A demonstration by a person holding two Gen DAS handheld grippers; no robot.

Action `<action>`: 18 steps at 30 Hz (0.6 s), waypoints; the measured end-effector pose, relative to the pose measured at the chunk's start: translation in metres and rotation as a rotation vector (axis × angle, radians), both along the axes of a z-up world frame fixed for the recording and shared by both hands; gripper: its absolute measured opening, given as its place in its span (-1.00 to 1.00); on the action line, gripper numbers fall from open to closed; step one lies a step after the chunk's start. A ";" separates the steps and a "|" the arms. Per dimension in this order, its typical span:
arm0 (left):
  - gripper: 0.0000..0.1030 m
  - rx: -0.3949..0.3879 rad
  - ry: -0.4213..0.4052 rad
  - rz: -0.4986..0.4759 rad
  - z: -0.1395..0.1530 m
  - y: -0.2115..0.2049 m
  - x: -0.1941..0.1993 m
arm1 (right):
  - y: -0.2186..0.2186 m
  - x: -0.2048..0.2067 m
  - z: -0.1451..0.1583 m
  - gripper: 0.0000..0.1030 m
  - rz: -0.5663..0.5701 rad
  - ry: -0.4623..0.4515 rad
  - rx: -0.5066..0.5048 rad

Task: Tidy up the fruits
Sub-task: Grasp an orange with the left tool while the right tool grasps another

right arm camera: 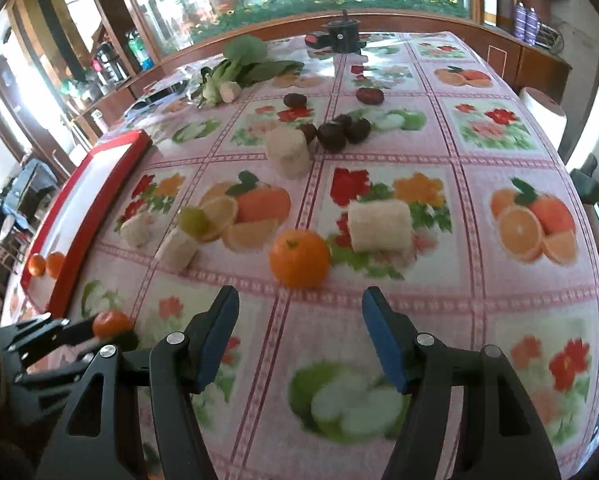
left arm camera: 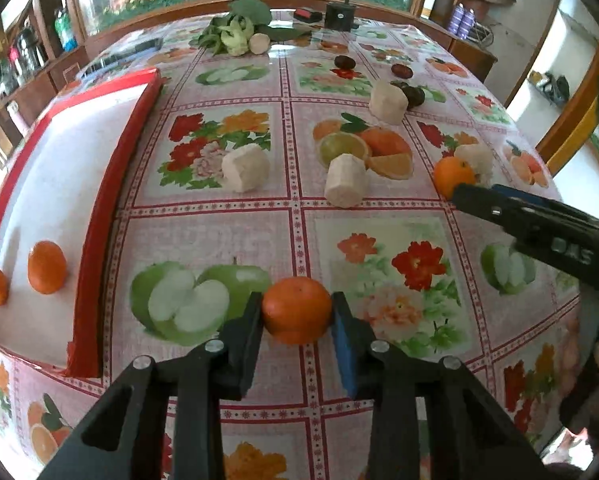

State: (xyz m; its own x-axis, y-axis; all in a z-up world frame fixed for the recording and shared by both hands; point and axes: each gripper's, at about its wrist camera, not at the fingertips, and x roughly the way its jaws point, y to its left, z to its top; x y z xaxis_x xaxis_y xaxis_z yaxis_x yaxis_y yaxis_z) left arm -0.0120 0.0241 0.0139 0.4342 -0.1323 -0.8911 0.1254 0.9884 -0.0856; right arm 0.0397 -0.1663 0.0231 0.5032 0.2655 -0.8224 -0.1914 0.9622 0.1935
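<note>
The near orange (left arm camera: 296, 310) sits on the tablecloth (left arm camera: 379, 364) at the table's near edge, pinched between the left gripper (left arm camera: 296, 316) jaws, both pads against its sides. A second orange (right arm camera: 299, 258) lies farther out, just ahead of the right gripper (right arm camera: 299, 308), whose jaws stand wide and empty. The round peel may roll out of an off-centre pinch during lifting. Two oranges (left arm camera: 46, 267) already rest in the red tray (left arm camera: 95, 240) at left; its raised rim could catch a low carry. White root chunks (left arm camera: 245, 170) and dark fruits (right arm camera: 341, 130) lie beyond, one chunk touching the second orange.
</note>
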 end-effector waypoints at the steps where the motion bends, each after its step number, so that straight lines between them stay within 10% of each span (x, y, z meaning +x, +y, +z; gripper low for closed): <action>1: -0.31 -0.011 0.004 0.003 -0.001 0.000 0.002 | 0.002 0.004 -0.002 0.25 0.006 0.007 -0.004; 7: -0.31 -0.042 -0.001 0.001 -0.001 0.005 0.003 | 0.014 0.016 -0.009 -0.33 0.041 0.003 -0.068; 18: -0.31 -0.092 0.009 -0.062 0.003 0.001 -0.003 | 0.001 -0.016 0.016 -0.33 0.010 -0.043 -0.006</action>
State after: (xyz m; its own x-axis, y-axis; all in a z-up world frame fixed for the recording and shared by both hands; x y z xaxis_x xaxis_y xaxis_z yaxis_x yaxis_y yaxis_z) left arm -0.0148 0.0251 0.0170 0.4149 -0.2403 -0.8776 0.1854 0.9666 -0.1771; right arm 0.0241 -0.1657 0.0392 0.5353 0.2658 -0.8017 -0.2088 0.9614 0.1794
